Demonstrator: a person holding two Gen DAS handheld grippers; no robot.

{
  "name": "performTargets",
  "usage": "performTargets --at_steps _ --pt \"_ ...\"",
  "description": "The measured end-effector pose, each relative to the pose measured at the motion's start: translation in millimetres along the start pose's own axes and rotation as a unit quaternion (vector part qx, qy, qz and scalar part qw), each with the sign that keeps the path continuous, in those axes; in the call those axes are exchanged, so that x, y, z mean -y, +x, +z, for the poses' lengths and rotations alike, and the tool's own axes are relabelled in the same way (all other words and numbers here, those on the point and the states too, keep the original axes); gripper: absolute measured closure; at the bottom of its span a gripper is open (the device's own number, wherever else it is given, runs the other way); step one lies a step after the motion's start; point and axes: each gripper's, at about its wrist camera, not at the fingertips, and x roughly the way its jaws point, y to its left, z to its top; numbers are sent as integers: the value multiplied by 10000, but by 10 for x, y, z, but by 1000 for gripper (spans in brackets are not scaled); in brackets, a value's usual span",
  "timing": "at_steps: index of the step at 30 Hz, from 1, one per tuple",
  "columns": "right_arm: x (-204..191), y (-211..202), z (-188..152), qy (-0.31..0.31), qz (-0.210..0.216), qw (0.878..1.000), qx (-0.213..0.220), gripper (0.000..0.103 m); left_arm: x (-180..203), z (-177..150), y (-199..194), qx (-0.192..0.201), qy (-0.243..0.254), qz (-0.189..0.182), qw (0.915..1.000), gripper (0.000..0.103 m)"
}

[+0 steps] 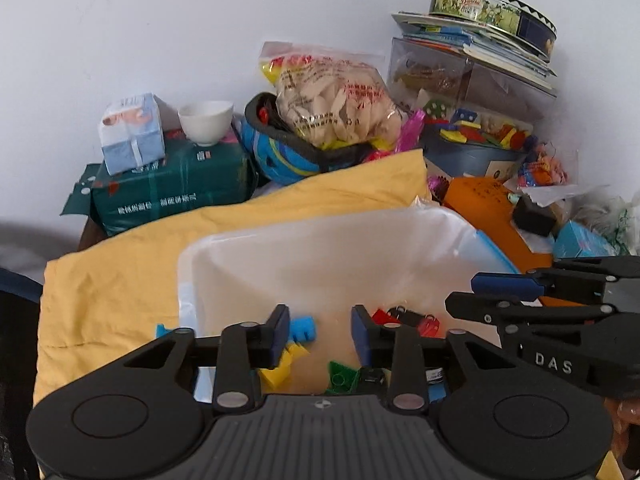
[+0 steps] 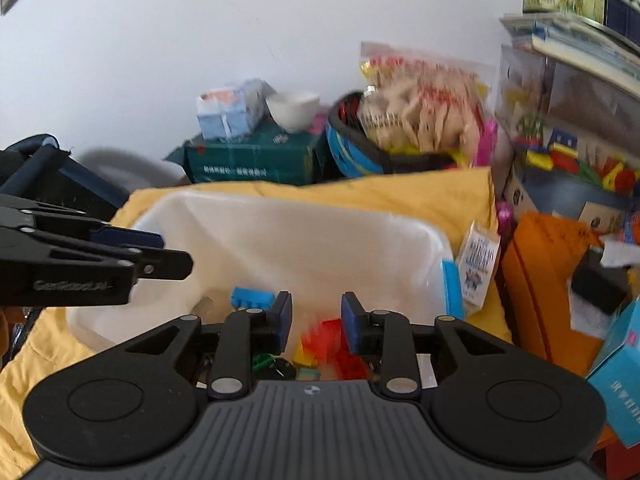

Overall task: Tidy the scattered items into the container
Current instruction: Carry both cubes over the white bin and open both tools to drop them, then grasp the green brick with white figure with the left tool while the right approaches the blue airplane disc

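One translucent white plastic container (image 1: 320,248) sits on a yellow cloth (image 1: 112,272), directly below and ahead of both tongs; a blue edge shows at its right side. Inside, a loose heap of small toy pieces: one blue comb-shaped block (image 1: 302,329), at least two yellow pieces (image 1: 280,372), one green piece (image 1: 340,378), two or three red pieces (image 1: 424,324); exact count not possible, since the tong bodies cover the near part of the heap and the right wrist view is blurred. Left tongs (image 1: 320,332): jaws parted, nothing between the blue pads, poised above the container. Right tongs (image 2: 316,320): jaws likewise parted and empty, above the same heap. Each pair of tongs appears side-on in the other's view. Behind the cloth, counted: one dark green package (image 1: 172,188) carrying one pale blue tissue pack (image 1: 132,136) and one white bowl (image 1: 206,122); one blue helmet (image 1: 288,156) holding one clear bag of pale snacks (image 1: 336,100); one round tin (image 1: 494,6) on a stack of books over a clear box (image 1: 460,76); one grey tub of coloured shapes (image 1: 476,152); one orange object (image 1: 484,204), partly covered. Right-edge clutter too distorted to identify.
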Motion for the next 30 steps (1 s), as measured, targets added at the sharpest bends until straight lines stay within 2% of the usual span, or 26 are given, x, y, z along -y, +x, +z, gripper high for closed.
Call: performTargets --at_steps 5,8,9,12,14,16,17,19,21,23,26,30 --pt "24 -151 -65 -25 46 9999 139 68 23 -56 -253 213 -2 -64 9998 56" --pt "23 -379 -170 -235 73 9992 330 58 121 -178 -487 302 224 -287 9989 45" --pt "17 -452 -228 -346 74 9988 347 58 175 -266 -572 287 383 -410 9980 39" --pt "8 -622 -469 -639 51 9978 170 58 337 -611 -714 25 787 -711 9944 36" --pt "20 -694 -670 -723 -6 9974 -5 58 440 -888 -702 -266 861 -855 9923 37" --pt "42 -720 -863 -685 -28 9974 -226 59 532 -1122 -620 -620 792 -1019 9897 39" --pt "58 -721 -957 -615 -50 9975 -344 59 601 -1243 -575 -761 769 -1081 9882 43" --pt "80 -711 -1129 -458 -92 9972 -576 59 752 -1419 -495 -860 941 -1173 9849 47" --pt "85 -714 -1254 -306 -120 9967 -741 59 909 -1548 -386 -1046 1234 -1070 9810 63" --pt "63 -736 -1326 -241 -119 9962 -829 60 994 -1618 -317 -1193 1372 -1123 9769 69" --pt "17 -794 -1385 -227 -141 9964 -806 60 1067 -1666 -269 -1248 1510 -1157 9738 71" --pt "10 -856 -1414 -189 -193 9966 -780 60 1026 -1624 -201 -1168 1659 -911 9750 73"
